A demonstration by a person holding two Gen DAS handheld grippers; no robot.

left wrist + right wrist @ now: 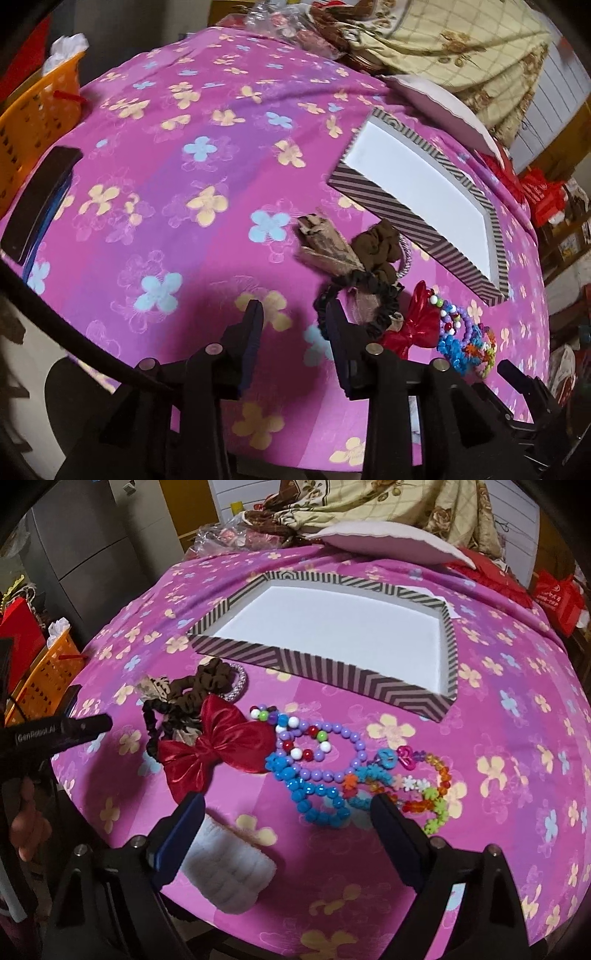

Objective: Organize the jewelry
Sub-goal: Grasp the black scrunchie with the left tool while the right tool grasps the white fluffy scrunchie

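Note:
A striped open box (325, 672) with a white inside lies on the pink flowered cloth; it also shows in the left wrist view (384, 195). In front of it lie a red satin bow (214, 749), purple, blue and multicoloured bead bracelets (332, 768), and brown and black scrunchies (184, 698). My right gripper (288, 805) is open just above the blue bracelet. My left gripper (295, 317) is open beside the black scrunchie (354, 302), left of the bow (413, 325).
A white fluffy band (229, 875) lies at the table's near edge. An orange basket (33, 122) and a dark phone-like case (40, 199) sit at the left. A pink cushion (388, 539) and bedding lie behind the box.

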